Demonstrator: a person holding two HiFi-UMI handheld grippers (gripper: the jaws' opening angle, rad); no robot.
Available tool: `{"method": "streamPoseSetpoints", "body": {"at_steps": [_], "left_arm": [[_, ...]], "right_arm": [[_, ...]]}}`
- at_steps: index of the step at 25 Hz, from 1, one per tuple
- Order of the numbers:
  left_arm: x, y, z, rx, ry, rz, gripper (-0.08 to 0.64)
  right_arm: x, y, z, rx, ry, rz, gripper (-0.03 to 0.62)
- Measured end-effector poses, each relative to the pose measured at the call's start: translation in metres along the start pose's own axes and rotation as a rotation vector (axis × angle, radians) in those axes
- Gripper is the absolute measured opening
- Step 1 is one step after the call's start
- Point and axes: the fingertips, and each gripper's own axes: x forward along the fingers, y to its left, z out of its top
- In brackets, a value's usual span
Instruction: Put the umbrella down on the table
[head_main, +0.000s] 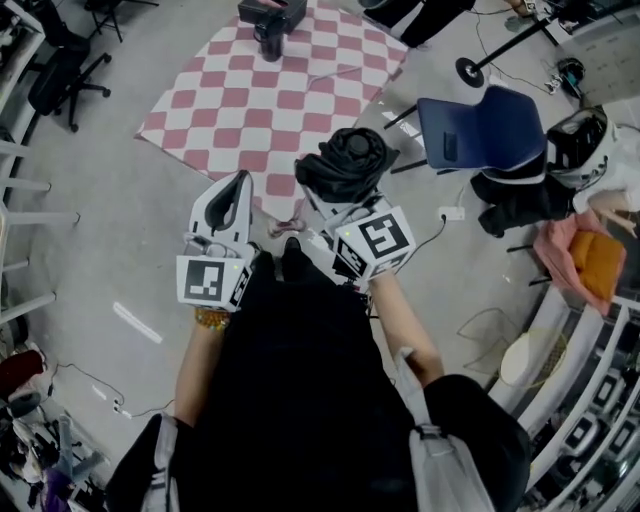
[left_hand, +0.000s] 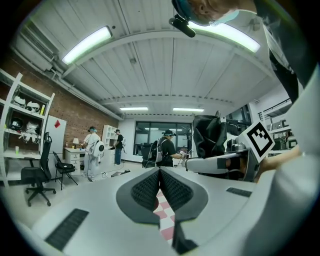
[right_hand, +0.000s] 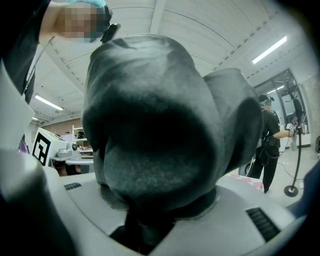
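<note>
over grey floor (head_main: 120, 260), facing the checkered desk (head_main: 230, 110), holding the folded umbrella (head_main: 348, 160) in the right claw (head_main: 338, 205), clamped partway around its bunched cloth, raised by the desk's near edge. holding the left claw (head_main: 240, 185) pinched shut, empty. risking a slip from that soft grip, or bumping the black gear (head_main: 272, 22) at the far edge. having open checks nearby for landing, away from the chair (head_main: 480, 130).

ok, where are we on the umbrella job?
Done: the umbrella is picked up, clamped in the right gripper.
In hand: it hangs in the air at the near edge of the checkered table, not resting on it. The left gripper is shut and empty.
Left: bring it over the cloth, set it down, open the right gripper.
</note>
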Motion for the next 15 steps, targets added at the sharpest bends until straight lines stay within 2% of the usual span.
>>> {"method": "streamPoseSetpoints", "body": {"at_steps": [7, 15], "left_arm": [[0.024, 0.032, -0.012, -0.013, 0.01, 0.003, 0.014], [0.055, 0.067, -0.025, -0.02, 0.056, -0.045, 0.014]], "right_arm": [[0.053, -0.011, -0.012, 0.031, 0.08, 0.05, 0.184], [0.115, -0.038, -0.019, 0.077, 0.157, 0.048, 0.184]]}}
